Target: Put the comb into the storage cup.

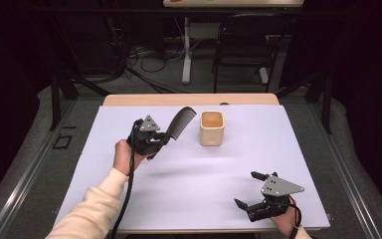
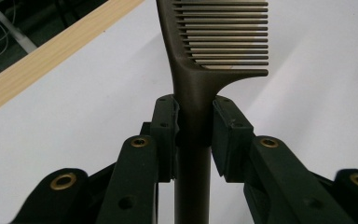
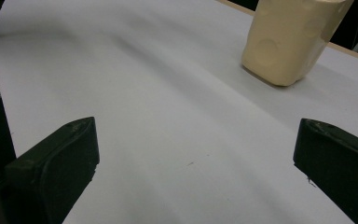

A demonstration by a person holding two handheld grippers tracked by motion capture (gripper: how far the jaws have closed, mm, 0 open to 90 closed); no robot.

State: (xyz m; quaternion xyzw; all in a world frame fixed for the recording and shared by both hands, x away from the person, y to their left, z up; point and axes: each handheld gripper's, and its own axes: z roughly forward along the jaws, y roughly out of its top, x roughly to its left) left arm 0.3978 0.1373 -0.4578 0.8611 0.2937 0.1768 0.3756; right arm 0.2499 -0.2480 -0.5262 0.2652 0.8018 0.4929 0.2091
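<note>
A dark comb [image 1: 180, 123] is held up over the white table top, its toothed end pointing toward the cream square cup [image 1: 212, 128]. My left gripper [image 1: 163, 140] is shut on the comb's handle. In the left gripper view the comb [image 2: 200, 70] rises between the two pads [image 2: 165, 126], teeth to the right. My right gripper [image 1: 249, 189] rests near the table's front right edge, jaws wide apart with nothing between them. The right gripper view looks across the table at the cup [image 3: 291, 37], which stands well beyond the jaws.
The white sheet [image 1: 189, 179] covers a wooden table [image 1: 189, 99] whose far edge shows as a light strip. Beyond the table stand a black chair [image 1: 243, 45], a white desk leg and cables on the floor.
</note>
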